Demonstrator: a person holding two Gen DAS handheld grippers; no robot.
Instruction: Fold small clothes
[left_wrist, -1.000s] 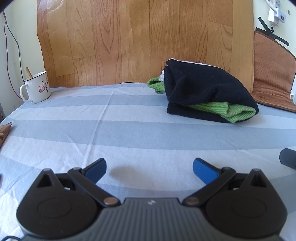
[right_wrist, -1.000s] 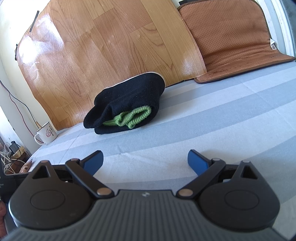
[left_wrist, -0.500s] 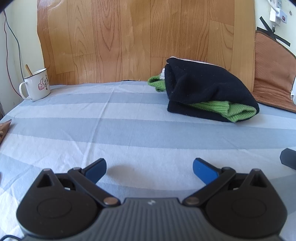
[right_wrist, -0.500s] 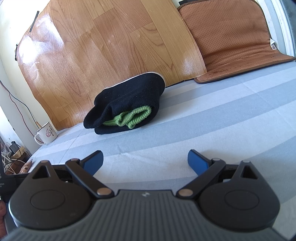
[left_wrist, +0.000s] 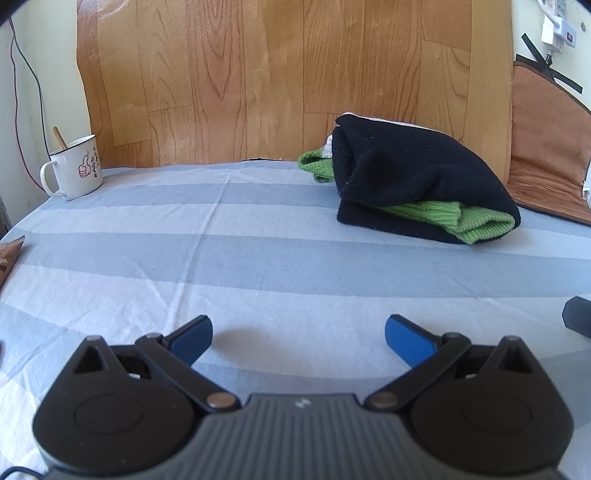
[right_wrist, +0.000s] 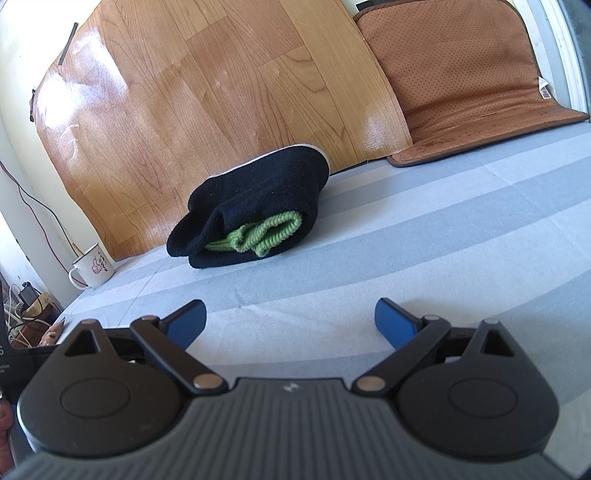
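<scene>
Only at right: floor clutter (right_wrist: 31, 314).

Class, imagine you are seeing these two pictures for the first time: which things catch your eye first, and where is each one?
The folded black fleece garment with a bright green knitted piece tucked inside it stands out, lying on the blue-and-white striped sheet near the wood-patterned panel. A white enamel mug stands at the sheet's far left corner. In the foreground, the left gripper and right gripper are open and empty.
</scene>
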